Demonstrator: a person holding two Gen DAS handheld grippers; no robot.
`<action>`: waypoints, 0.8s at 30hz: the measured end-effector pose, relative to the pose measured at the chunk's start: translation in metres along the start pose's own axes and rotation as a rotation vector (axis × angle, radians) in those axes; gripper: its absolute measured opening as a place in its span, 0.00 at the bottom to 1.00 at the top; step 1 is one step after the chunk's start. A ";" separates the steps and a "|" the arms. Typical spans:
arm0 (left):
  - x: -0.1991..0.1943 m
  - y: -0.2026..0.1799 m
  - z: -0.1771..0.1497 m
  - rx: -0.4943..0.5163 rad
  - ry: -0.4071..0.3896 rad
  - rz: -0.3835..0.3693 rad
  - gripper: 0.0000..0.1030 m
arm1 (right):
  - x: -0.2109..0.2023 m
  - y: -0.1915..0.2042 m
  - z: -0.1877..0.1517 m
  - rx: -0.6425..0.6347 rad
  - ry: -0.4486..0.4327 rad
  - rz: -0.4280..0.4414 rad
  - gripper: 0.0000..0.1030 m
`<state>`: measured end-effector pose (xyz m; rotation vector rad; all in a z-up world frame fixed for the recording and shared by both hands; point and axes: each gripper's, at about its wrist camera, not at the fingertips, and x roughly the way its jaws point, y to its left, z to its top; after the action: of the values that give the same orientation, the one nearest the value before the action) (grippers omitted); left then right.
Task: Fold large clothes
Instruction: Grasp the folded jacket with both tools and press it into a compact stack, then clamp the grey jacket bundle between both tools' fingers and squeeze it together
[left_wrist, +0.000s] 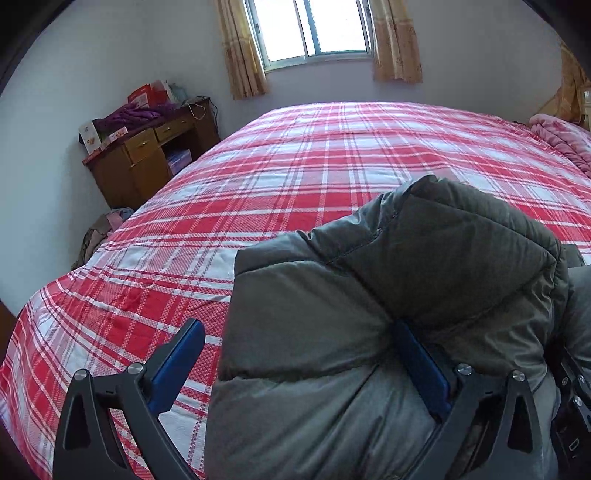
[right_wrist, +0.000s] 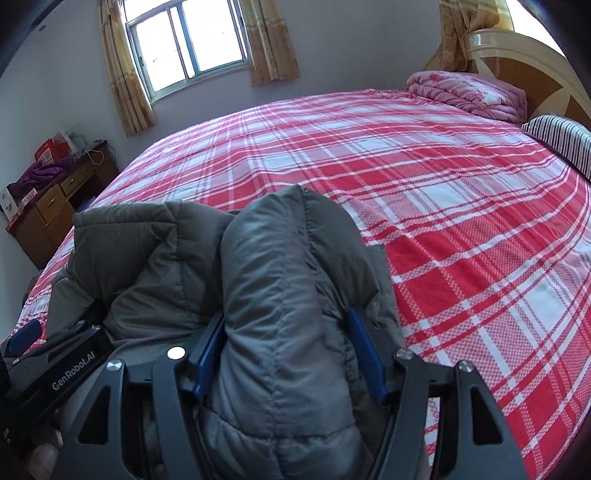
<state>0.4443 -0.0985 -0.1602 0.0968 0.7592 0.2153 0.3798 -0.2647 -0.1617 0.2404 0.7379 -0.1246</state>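
Note:
A grey puffy jacket (left_wrist: 369, 295) lies bunched at the near edge of a bed with a red and white plaid sheet (left_wrist: 295, 166). My left gripper (left_wrist: 297, 326) is open wide. Its left pad (left_wrist: 177, 365) stands clear over the sheet, and its right pad (left_wrist: 421, 365) is tucked into a fold of the jacket. In the right wrist view my right gripper (right_wrist: 287, 314) is shut on a thick raised fold of the jacket (right_wrist: 266, 258), with a blue pad pressed in on each side. The left gripper's body (right_wrist: 55, 369) sits beside it at the lower left.
A wooden desk (left_wrist: 147, 158) with purple clothes and boxes stands by the far left wall, with a heap of clothes (left_wrist: 107, 225) on the floor near it. At the bed's head lie a folded pink blanket (right_wrist: 469, 92) and a striped pillow (right_wrist: 561, 144).

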 end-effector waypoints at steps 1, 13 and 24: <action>0.002 0.000 0.000 0.001 0.008 -0.001 0.99 | 0.000 0.000 0.000 0.000 0.004 0.000 0.64; 0.013 -0.005 -0.001 0.019 0.049 0.008 0.99 | 0.009 0.002 -0.001 -0.002 0.050 -0.021 0.66; 0.016 -0.005 -0.001 0.022 0.056 0.012 0.99 | 0.011 0.003 -0.001 -0.008 0.061 -0.032 0.67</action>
<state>0.4559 -0.1001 -0.1722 0.1168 0.8172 0.2213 0.3879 -0.2619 -0.1698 0.2253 0.8025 -0.1455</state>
